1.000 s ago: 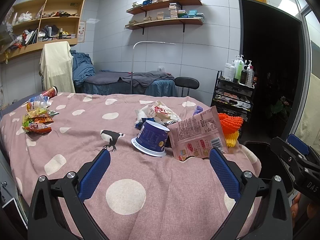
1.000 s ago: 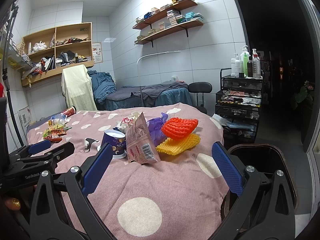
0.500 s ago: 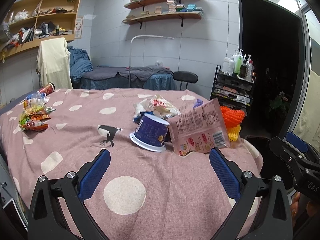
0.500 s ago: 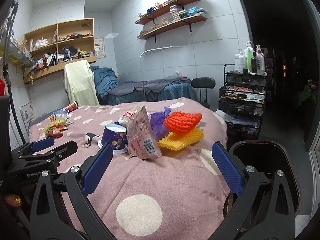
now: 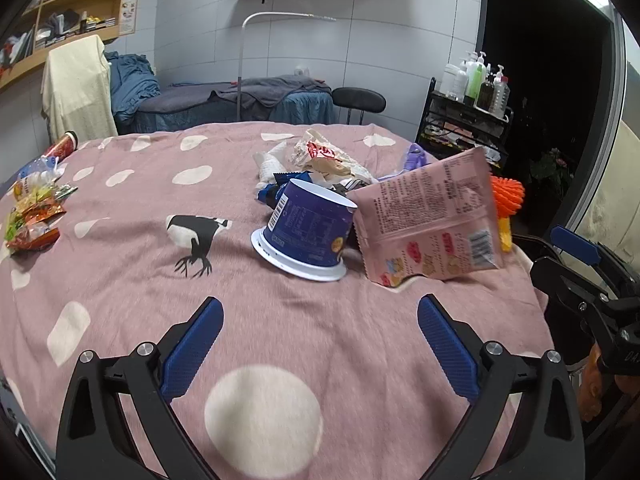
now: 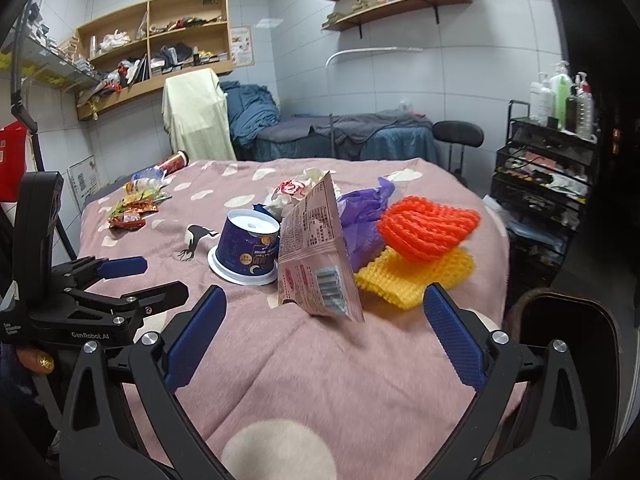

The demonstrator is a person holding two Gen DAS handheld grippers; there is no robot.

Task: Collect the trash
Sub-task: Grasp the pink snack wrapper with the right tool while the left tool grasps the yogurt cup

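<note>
A heap of trash lies mid-table on the pink dotted cloth (image 5: 280, 340): an upturned blue cup (image 5: 308, 228) (image 6: 248, 248), a pink snack bag (image 5: 428, 220) (image 6: 316, 252) standing on edge, crumpled wrappers (image 5: 320, 156), a purple bag (image 6: 364, 212), orange foam net (image 6: 428, 224) over yellow foam net (image 6: 416, 276). My left gripper (image 5: 318, 344) hovers open just short of the cup and holds nothing. My right gripper (image 6: 324, 336) is open before the pink bag. Each gripper shows at the other view's edge.
More snack wrappers (image 5: 32, 216) (image 6: 132, 208), a plastic bottle (image 6: 148, 178) and a red tube can (image 5: 60, 146) lie at the table's far left. A dark bin (image 6: 568, 340) stands off the right table edge. A black trolley (image 6: 540, 184) with bottles stands beyond.
Both grippers have dipped and come closer to the trash heap; the cup and pink bag loom larger. Nothing on the table has moved.
</note>
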